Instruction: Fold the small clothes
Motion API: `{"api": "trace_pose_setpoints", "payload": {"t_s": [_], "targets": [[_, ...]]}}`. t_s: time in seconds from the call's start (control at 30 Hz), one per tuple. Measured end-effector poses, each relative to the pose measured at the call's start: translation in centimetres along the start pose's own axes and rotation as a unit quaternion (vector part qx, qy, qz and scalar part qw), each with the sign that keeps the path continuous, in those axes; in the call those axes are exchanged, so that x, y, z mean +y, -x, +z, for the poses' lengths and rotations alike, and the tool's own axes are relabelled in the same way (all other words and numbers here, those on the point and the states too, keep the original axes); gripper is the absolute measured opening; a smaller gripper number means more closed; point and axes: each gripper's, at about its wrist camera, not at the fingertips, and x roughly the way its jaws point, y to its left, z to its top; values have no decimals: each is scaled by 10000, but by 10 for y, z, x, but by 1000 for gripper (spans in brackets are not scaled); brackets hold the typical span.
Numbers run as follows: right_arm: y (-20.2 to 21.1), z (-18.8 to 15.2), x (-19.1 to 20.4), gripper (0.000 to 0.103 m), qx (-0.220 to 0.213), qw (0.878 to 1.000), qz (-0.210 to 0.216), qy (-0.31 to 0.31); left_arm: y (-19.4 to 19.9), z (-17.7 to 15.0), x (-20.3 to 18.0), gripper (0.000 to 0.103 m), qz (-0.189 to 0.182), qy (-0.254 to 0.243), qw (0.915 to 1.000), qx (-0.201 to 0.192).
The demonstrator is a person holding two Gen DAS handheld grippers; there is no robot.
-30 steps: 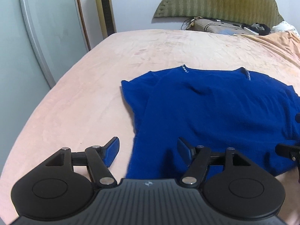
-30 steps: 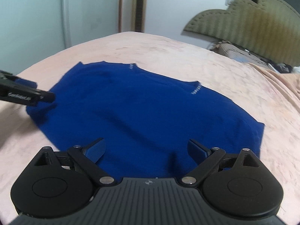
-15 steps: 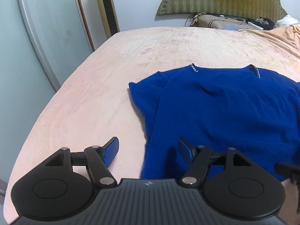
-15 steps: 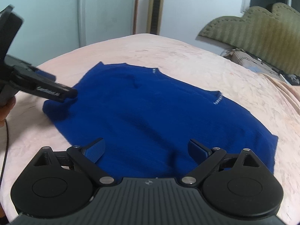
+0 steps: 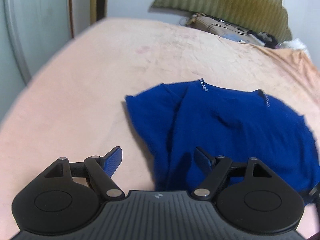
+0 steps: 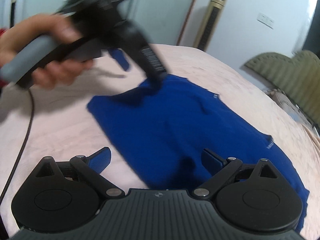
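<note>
A small blue shirt (image 5: 230, 132) lies flat on the pink bed sheet (image 5: 90, 92), neckline toward the headboard, its left sleeve folded over the body. It also shows in the right wrist view (image 6: 180, 132). My left gripper (image 5: 159, 157) is open and empty, hovering above the shirt's left edge. In the right wrist view the left gripper (image 6: 138, 68) appears blurred, held by a hand above the shirt's far left corner. My right gripper (image 6: 157, 158) is open and empty above the shirt's lower edge.
A padded green headboard (image 5: 230, 6) with a box and clutter (image 5: 226, 28) stands at the bed's far end. A gold tower fan (image 6: 213, 18) and a glass door (image 5: 30, 30) stand beside the bed. A black cable (image 6: 24, 140) trails over the sheet.
Both grippers have risen and swung left. The left gripper and its hand now loom large in the right wrist view. The shirt lies unchanged.
</note>
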Motion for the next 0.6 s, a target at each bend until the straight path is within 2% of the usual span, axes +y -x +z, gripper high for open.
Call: {"api": "trace_pose_setpoints", "payload": {"t_s": [0.17, 0.23, 0.37, 0.47, 0.53, 0.6], "targets": [[-13, 2, 22, 97, -64, 9990, -332, 294, -23, 14, 24, 79, -719, 679, 9948, 251], [-20, 5, 28, 96, -145, 9982, -477, 322, -31, 21, 31, 79, -1097, 912, 9894, 288], [-34, 14, 35, 94, -273, 9971, -630, 326, -49, 35, 34, 79, -1517, 1197, 9804, 375], [-45, 22, 43, 85, -375, 9961, -667, 430, -62, 45, 28, 79, -1609, 1130, 9798, 375], [-51, 26, 46, 72, -447, 9958, -613, 514, -68, 52, 21, 78, -1587, 1013, 9814, 386], [-57, 31, 52, 65, -487, 9950, -597, 628, -74, 58, 11, 78, -1474, 873, 9845, 385]]}}
